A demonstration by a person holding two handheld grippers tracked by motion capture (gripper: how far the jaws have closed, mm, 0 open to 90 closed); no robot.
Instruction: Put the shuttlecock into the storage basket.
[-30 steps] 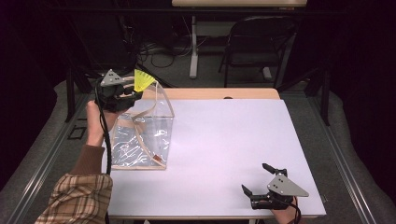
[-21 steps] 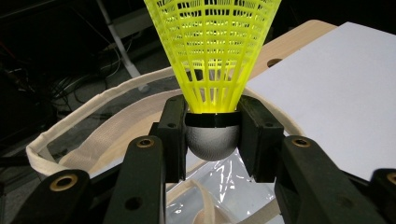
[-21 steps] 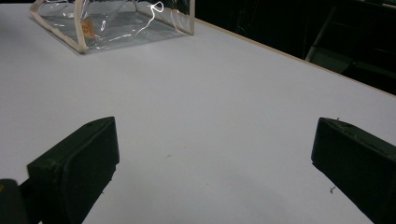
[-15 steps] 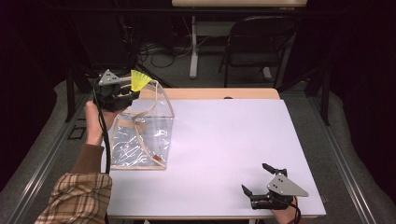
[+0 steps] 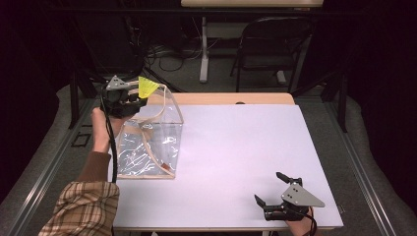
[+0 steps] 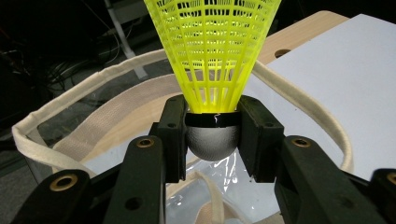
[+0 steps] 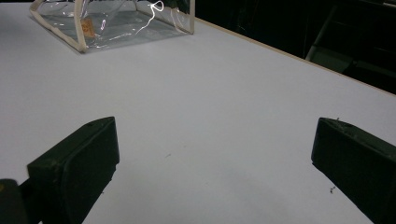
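Yellow plastic mesh marks the item under inspection: a yellow plastic shuttlecock with a grey rounded cap (image 6: 212,140), which my left gripper (image 5: 129,98) clamps by that cap, pads pressed on either side; the skirt points away from the jaws. In the high view the shuttlecock (image 5: 146,87) sits at the upper left of the frame, over the far rim of the clear plastic tote bag with cream fabric trim (image 5: 147,147); the left gripper view shows the cream rim (image 6: 84,100) curving just beneath the cap.

Step in hand, as I judge it: dropping the shuttlecock into the bag. To do it well I would bring the cap inside the rim line before parting the jaws; the walls are soft and may fold if nudged; the loose handle strap inside could catch the skirt.

My right gripper (image 5: 275,196) rests at the lower right of the frame on the white table top (image 5: 246,142), jaws wide apart with nothing between them; it is well apart from the bag. The table's near edge lies just below it; the middle of the surface is bare, leaving ample room for moving.
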